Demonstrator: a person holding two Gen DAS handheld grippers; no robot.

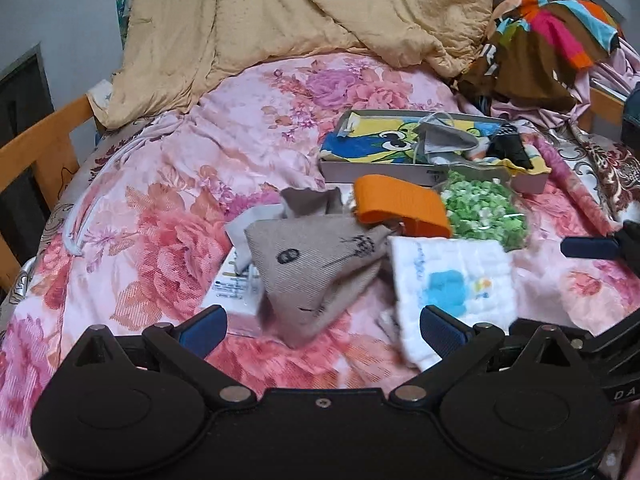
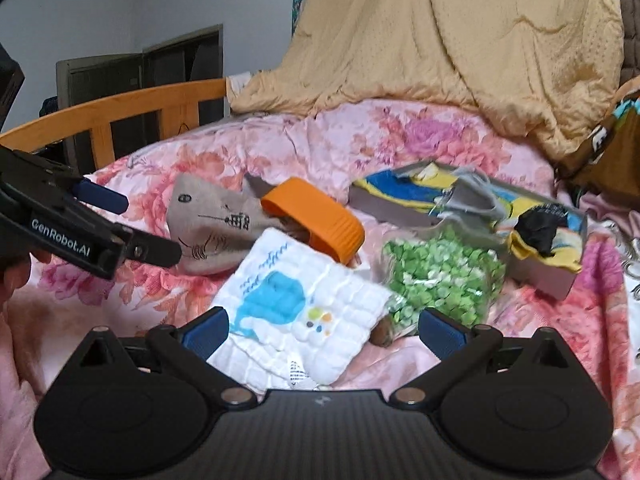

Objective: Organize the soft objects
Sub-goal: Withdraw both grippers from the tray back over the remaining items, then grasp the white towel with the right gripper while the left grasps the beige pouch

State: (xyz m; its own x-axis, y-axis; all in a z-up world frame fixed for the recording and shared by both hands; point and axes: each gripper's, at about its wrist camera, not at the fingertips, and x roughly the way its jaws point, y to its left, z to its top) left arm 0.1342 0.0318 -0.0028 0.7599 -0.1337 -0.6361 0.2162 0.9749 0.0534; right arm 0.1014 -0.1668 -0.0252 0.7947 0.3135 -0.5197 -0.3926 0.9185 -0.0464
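Observation:
A beige cloth pouch (image 1: 316, 268) with black drawings lies on the floral bedspread, in front of my open left gripper (image 1: 322, 330). A white folded cloth (image 2: 300, 308) with a blue whale print lies in front of my open right gripper (image 2: 322, 328); it also shows in the left wrist view (image 1: 452, 280). An orange band (image 1: 404, 204), a bag of green pieces (image 2: 440, 276) and a shallow box (image 2: 552, 276) holding a yellow-blue towel, grey cloth and black cloth lie beyond. The left gripper (image 2: 120, 216) shows at the left of the right wrist view.
A tan quilt (image 1: 280, 20) is piled at the head of the bed. Striped colourful clothes (image 1: 556, 36) lie at the far right. A wooden bed rail (image 2: 120, 112) runs along the left side. A printed packet (image 1: 236, 284) lies under the pouch.

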